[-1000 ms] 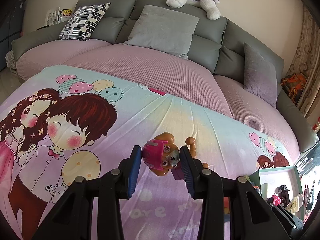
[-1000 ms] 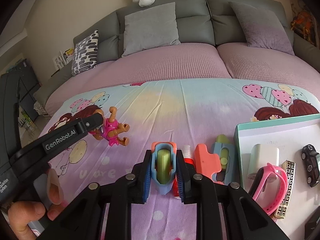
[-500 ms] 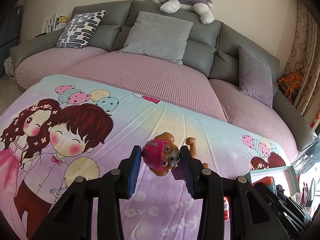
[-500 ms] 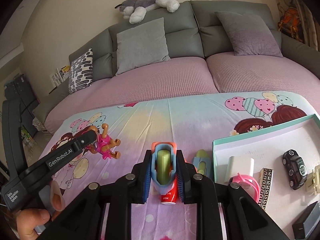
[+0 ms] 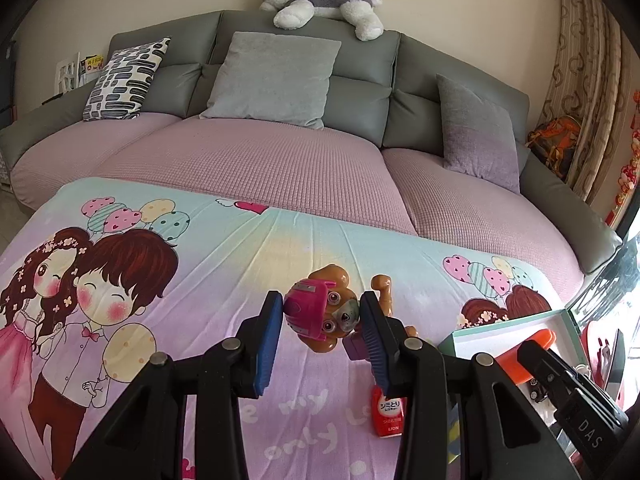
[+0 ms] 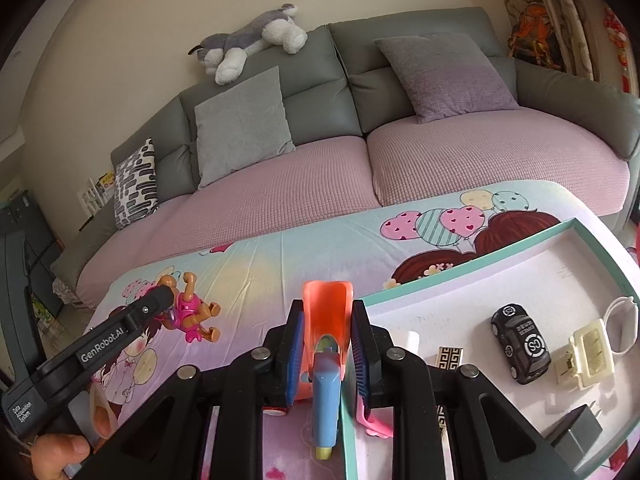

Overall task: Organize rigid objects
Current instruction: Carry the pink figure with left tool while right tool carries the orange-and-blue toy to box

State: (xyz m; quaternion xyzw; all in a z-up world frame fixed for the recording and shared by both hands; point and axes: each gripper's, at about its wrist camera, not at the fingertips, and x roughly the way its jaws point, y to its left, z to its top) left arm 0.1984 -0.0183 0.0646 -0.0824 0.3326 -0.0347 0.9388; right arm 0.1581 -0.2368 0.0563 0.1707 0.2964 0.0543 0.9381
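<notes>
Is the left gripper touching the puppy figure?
Touching. In the left wrist view, the left gripper has both blue pads pressed against the puppy figure, which hangs clear above the cartoon sheet.

Pink band (image 6: 374, 420) mostly behind right tongs (image 6: 323, 344), black adapter (image 6: 576, 432) cut off

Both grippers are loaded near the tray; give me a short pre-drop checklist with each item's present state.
1. Left gripper clamps the puppy figure: ok.
2. Right gripper clamps the orange-and-blue clip: ok.
3. Clip over the teal tray: not ok, at its near rim.
4. Bare tray floor to set things on: ok.
5. Toy car away from the clip: ok.
6. Figure over the tray: not ok, above the sheet.
</notes>
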